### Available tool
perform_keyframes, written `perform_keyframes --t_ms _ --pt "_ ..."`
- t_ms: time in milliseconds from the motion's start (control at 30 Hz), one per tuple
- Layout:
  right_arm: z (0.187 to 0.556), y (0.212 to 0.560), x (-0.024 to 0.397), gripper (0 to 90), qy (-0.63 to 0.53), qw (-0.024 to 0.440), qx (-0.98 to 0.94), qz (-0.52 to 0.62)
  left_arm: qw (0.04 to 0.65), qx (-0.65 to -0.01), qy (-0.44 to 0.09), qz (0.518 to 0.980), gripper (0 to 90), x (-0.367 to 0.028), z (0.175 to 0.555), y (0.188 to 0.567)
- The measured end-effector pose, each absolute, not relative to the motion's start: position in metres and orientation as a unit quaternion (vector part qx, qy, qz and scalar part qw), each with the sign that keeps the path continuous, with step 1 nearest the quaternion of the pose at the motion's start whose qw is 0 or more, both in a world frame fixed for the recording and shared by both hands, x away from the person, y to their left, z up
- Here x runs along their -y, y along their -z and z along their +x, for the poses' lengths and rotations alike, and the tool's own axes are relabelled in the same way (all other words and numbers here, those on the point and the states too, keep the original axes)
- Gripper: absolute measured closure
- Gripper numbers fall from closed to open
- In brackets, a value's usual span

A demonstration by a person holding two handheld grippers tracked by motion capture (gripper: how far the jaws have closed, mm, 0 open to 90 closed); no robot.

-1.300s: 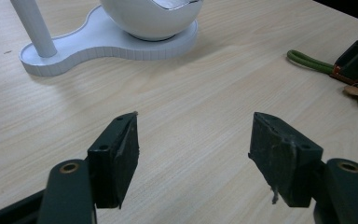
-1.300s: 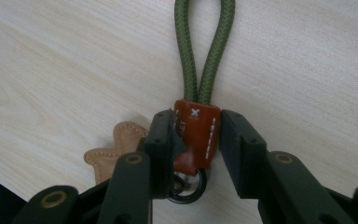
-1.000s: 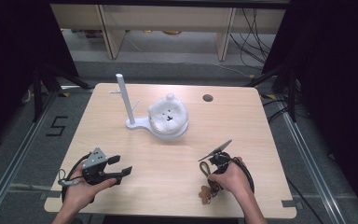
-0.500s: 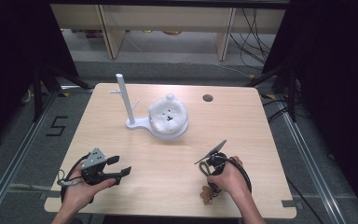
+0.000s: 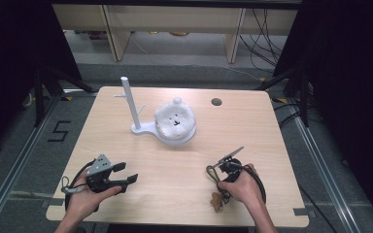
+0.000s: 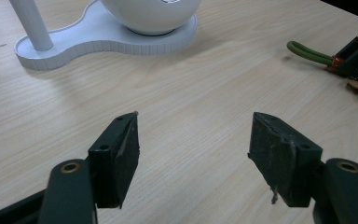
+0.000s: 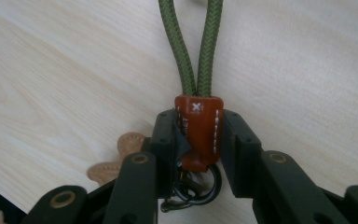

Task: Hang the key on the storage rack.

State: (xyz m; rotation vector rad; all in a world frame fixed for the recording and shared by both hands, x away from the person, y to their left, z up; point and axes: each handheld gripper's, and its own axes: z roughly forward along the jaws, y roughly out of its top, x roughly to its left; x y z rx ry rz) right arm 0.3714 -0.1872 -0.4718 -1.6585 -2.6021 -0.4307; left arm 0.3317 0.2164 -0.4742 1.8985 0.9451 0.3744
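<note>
Olive cord of the keychain [image 7: 196, 51] ran lengthwise straight ahead from the right hand-held gripper [image 7: 198, 135], which pinched its brown leather tab [image 7: 199, 130] low over the worktop's [image 5: 175, 165] near right part, while the left hand-held gripper [image 6: 193, 158] stood spread and held nothing.

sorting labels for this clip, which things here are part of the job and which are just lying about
In play (likely):
right gripper, shut on the keychain
white peg stand, a likely hanging spot

Idle:
left gripper, open, holding nothing
bear-faced white dome
table
</note>
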Motion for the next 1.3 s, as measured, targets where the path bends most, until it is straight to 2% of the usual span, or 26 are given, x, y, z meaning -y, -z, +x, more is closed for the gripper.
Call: perform_keyframes --t_ms 567,767,800,1067,1133,1267,1300 --pt "0.358 0.447 0.184 69.3 0.329 -0.065 0.802 -0.495 0.513 -0.393 -0.139 0.75 34.6 -0.206 0.334 0.47" --pt "0.357 0.445 0.178 69.1 0.396 -0.104 0.787 -0.461 0.52 -0.376 -0.145 0.753 37.1 -0.2 0.337 0.467" --pt "0.357 0.445 0.178 69.1 0.397 -0.122 0.791 -0.45 0.521 -0.377 -0.144 0.752 37.6 -0.199 0.336 0.466" --pt "0.356 0.445 0.171 69.1 0.444 -0.142 0.773 -0.43 0.535 -0.37 -0.144 0.746 40.9 -0.193 0.339 0.459" --pt "0.356 0.445 0.169 69.2 0.452 -0.162 0.77 -0.42 0.54 -0.367 -0.142 0.744 41.6 -0.189 0.34 0.456" --pt "0.356 0.446 0.165 69.1 0.465 -0.17 0.762 -0.417 0.548 -0.361 -0.133 0.743 43.5 -0.185 0.342 0.453" --pt "0.356 0.447 0.163 69.1 0.469 -0.158 0.763 -0.416 0.551 -0.362 -0.129 0.741 43.7 -0.183 0.343 0.452"
